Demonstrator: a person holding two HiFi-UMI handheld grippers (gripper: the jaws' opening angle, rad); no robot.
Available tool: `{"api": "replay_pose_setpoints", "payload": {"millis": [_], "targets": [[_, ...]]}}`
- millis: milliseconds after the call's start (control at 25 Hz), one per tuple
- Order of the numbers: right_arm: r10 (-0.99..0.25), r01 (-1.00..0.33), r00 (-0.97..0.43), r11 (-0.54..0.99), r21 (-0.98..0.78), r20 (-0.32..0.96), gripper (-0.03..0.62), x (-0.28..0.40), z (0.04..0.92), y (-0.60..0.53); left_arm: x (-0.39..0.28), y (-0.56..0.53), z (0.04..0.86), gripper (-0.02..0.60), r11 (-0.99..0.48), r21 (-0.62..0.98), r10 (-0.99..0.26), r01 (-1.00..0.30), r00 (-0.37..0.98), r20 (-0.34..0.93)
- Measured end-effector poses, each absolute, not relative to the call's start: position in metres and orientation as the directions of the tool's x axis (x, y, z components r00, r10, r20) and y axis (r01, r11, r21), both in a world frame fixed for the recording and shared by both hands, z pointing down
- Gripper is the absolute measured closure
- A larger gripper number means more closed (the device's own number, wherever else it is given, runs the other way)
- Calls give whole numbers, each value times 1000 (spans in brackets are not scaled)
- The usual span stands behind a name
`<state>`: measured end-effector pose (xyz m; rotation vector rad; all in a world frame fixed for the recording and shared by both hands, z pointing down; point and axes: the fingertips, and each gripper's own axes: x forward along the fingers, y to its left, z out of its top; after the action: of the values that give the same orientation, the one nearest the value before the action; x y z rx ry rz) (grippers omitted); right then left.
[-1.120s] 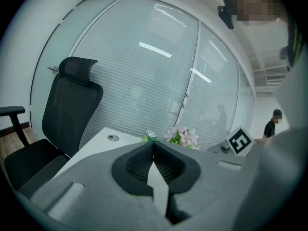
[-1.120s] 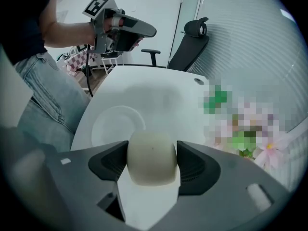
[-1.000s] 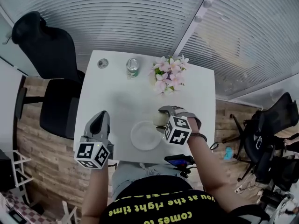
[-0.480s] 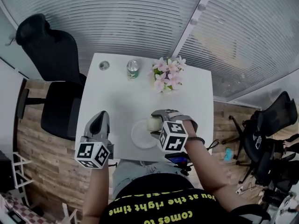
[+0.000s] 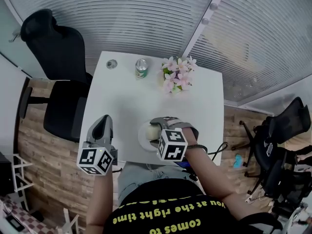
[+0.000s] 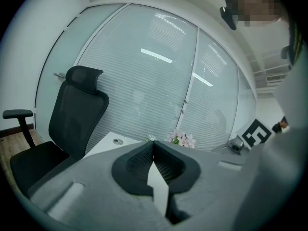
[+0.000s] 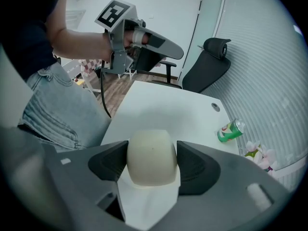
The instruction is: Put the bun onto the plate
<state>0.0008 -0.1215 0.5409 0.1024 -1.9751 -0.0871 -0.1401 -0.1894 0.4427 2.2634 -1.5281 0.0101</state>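
Head view: the right gripper point(image 5: 159, 130) holds the bun point(image 5: 155, 129) over the white plate point(image 5: 143, 137), near the front edge of the white table point(image 5: 122, 101). Whether bun and plate touch cannot be told. The left gripper point(image 5: 104, 121) hangs at the table's left front corner.

Left gripper view: its jaws are pressed together, nothing between them, facing a black office chair point(image 6: 77, 114) and pink flowers point(image 6: 182, 139).

Right gripper view: both pads clamp the pale bun's sides. A green can point(image 7: 230, 130) shows on the table beyond.
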Motion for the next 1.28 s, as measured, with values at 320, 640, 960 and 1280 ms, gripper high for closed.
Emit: {"api": "replay_pose_setpoints", "payload": {"millis": [320,640,960,1280], "targets": [[-82,-35,-376,997,75,923,270,1,566,-107,-136,-183,447,581,-321,328,-882,-888,407,237],[-72,-67,-366,996,51,928,270,3,589,-103,-137,-182,449,580,-329,329,-876,-885,416,243],[-59,-86,-357,996,30,932,270,4,609,-101,-142,-179,450,581,-327,327,-873,-887,416,253],[-82,-122,-320,992,45,944,270,10,629,-108,-148,-175,453,581,-322,324,-872,-890,412,265]]}}
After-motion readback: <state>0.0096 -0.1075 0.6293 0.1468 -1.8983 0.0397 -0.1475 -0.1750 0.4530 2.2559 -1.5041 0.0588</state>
